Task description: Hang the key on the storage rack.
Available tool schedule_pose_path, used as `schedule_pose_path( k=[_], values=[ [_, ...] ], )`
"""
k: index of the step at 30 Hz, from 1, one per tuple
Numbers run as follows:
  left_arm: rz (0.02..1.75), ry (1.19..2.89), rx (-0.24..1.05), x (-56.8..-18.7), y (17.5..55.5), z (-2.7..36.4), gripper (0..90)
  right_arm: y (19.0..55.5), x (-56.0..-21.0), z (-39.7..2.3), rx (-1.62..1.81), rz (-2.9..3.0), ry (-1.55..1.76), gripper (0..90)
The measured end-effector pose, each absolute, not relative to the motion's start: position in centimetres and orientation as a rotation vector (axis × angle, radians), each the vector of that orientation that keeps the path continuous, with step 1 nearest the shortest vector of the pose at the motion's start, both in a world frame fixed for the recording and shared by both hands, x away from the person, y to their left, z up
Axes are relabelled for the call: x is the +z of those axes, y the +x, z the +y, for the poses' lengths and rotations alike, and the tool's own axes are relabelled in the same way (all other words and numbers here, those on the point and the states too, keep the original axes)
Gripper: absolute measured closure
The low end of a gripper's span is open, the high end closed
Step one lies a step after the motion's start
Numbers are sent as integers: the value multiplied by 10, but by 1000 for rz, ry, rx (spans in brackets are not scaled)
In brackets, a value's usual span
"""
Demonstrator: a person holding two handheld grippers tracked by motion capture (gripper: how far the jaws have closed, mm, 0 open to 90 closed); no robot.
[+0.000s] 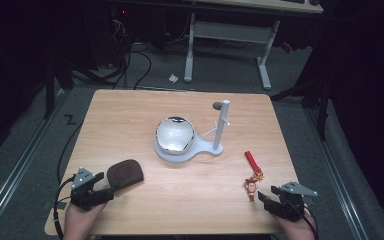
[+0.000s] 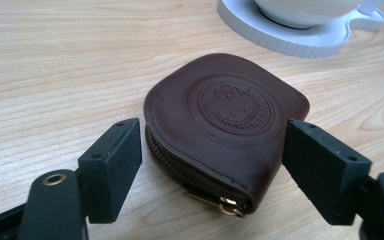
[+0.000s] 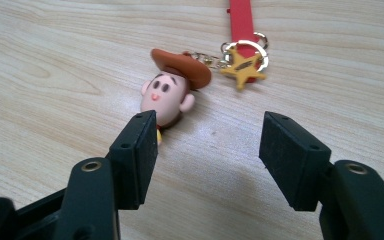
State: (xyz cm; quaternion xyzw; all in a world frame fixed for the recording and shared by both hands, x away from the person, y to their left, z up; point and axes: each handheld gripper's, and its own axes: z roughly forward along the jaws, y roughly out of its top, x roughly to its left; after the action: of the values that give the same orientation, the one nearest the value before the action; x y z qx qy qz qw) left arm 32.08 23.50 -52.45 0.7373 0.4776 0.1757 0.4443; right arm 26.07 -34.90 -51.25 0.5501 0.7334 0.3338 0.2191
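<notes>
Down at the near left corner of the table (image 1: 130,107), the left gripper (image 1: 98,192) sits low with its jaws wide apart. A brown pouch (image 2: 225,127) lies flat between them. It has a round stamped picture on top and a zip with a gold pull at the near edge. The left jaw looks very close to the pouch, but whether it touches is hard to tell. The right jaw stands a little apart from it.

At the near right corner, the right gripper (image 1: 266,197) also has its jaws apart and holds nothing. A cowboy toy (image 3: 172,92) lies on the wood just in front of it. Its body goes behind the gripper's left jaw, so only the head and brown hat show. A small chain joins the hat to a yellow star (image 3: 243,67) and a red strap (image 3: 241,20).

Farther off, in the middle of the table, a shiny bowl (image 1: 175,133) rests on a white stand (image 1: 210,148). A white pole (image 1: 222,122) rises from the stand's right end.
</notes>
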Motion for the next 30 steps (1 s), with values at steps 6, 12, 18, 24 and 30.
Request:
schedule_pose_path(
  k=[6,12,18,24,30],
  values=[
    [1187,1821,430,-525,321,237,227,261,-516,-345,923,2058,1514,418],
    [1194,1797,430,-524,320,241,222,260,-516,-343,928,2067,1507,438],
    [1183,1804,441,-523,321,240,218,259,-515,-340,926,2067,1488,456],
    [1188,1798,438,-524,323,242,218,259,-514,-341,933,2065,1506,489],
    [1173,1792,432,-522,323,242,219,261,-512,-338,880,2119,1514,521]
  ],
)
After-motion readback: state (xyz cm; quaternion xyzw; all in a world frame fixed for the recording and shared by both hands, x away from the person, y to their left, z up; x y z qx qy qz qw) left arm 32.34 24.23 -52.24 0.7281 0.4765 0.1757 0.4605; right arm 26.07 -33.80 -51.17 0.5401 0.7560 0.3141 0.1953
